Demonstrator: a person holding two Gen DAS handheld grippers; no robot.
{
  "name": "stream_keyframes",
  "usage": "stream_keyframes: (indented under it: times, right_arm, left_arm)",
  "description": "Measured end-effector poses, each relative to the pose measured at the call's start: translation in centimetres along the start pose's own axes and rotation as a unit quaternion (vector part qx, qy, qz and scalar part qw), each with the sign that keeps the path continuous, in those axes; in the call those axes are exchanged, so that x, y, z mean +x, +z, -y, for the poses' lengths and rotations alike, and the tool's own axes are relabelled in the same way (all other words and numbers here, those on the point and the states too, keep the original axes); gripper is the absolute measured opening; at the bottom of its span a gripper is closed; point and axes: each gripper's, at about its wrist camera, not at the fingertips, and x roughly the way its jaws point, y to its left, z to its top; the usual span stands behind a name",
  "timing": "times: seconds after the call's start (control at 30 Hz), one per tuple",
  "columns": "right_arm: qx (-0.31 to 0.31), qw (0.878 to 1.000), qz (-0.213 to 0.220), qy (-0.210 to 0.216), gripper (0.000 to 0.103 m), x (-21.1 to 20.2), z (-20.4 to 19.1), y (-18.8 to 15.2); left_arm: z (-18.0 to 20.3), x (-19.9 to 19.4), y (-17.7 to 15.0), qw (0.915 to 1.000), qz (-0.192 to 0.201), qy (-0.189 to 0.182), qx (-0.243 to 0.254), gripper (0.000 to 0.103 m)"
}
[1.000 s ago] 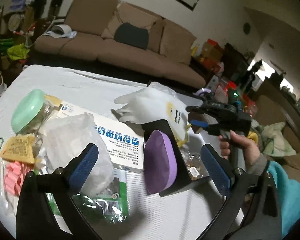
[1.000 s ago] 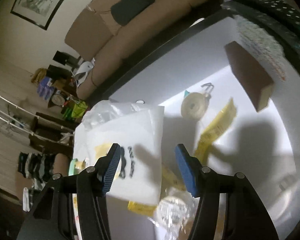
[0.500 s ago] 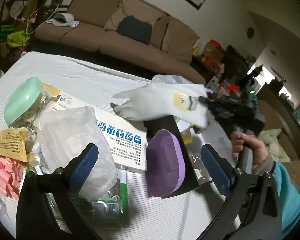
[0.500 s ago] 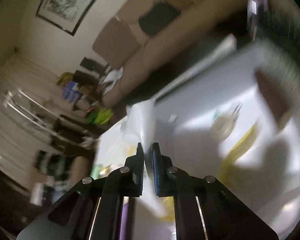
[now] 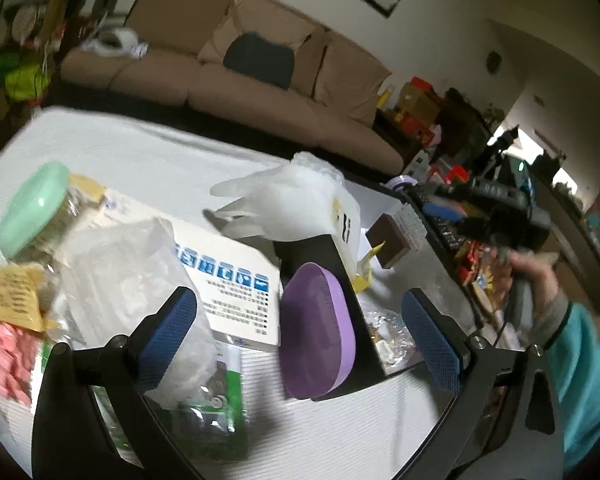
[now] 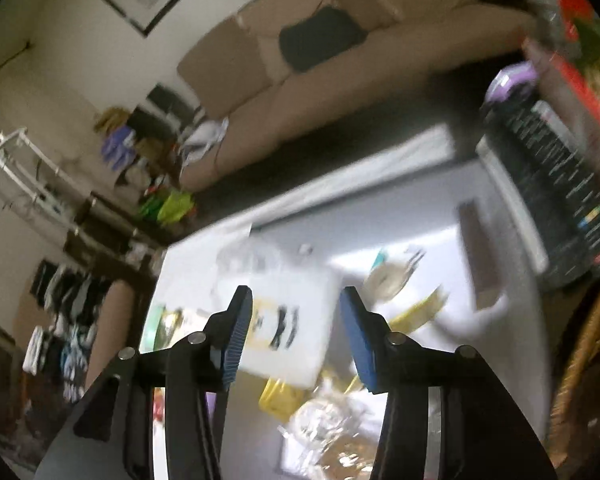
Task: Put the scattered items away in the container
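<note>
Hovering, left gripper (image 5: pixel 300 344): jaws spread wide, nothing between them; poised above the cluttered near part of the white table (image 5: pixel 112 148).
Nearest items, left view: purple oval case (image 5: pixel 318 332) leaning inside the near wall of the black container (image 5: pixel 352 384); crinkled clear bag (image 5: pixel 132 280) and green packet (image 5: pixel 208 420) under the left finger; white printed box (image 5: pixel 236 284) just behind.
Right gripper (image 6: pixel 296 336): jaws parted, holding nothing; view blurred.
Task item: white glove (image 5: pixel 288 204), lying in the container.
Key relation: glove lies directly ahead of and below the right gripper, between its two pads in that view; cuff toward it, fingers pointing away toward the left.
Nearer hand: right, by judgement.
Glove appearance: limp, thin, translucent white, yellow-and-black mark at the cuff.
Farther: brown block (image 5: pixel 392 244), beige sofa (image 5: pixel 236 80).
</note>
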Motion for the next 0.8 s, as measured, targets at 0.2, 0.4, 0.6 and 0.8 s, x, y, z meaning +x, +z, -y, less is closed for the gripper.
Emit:
stream_keyframes:
  times: [0.2, 0.4, 0.6, 0.8]
  right_arm:
    - [0.051, 0.998, -0.044, 0.003, 0.053, 3.9, 1.9, -1.4]
    - [0.125, 0.989, -0.079, 0.025, 0.057, 7.6, 4.0, -1.2]
    - [0.151, 0.980, -0.109, 0.064, 0.058, 10.9, 4.1, -1.2]
    - [0.176, 0.972, -0.110, 0.113, 0.023, 11.6, 4.6, -1.6]
  left_arm:
    - [-3.4, 7.8, 5.6, 0.9874, -0.069, -0.057, -0.131, 0.103]
    - [-6.6, 16.4, 9.0, 0.9743, -0.145, -0.020, -0.171, 0.103]
    - [-5.1, 21.3, 9.3, 0.9600, -0.201, -0.109, -0.162, 0.103]
    - [-0.9, 22.2, 8.7, 0.9716, -0.213, -0.063, -0.083, 0.062]
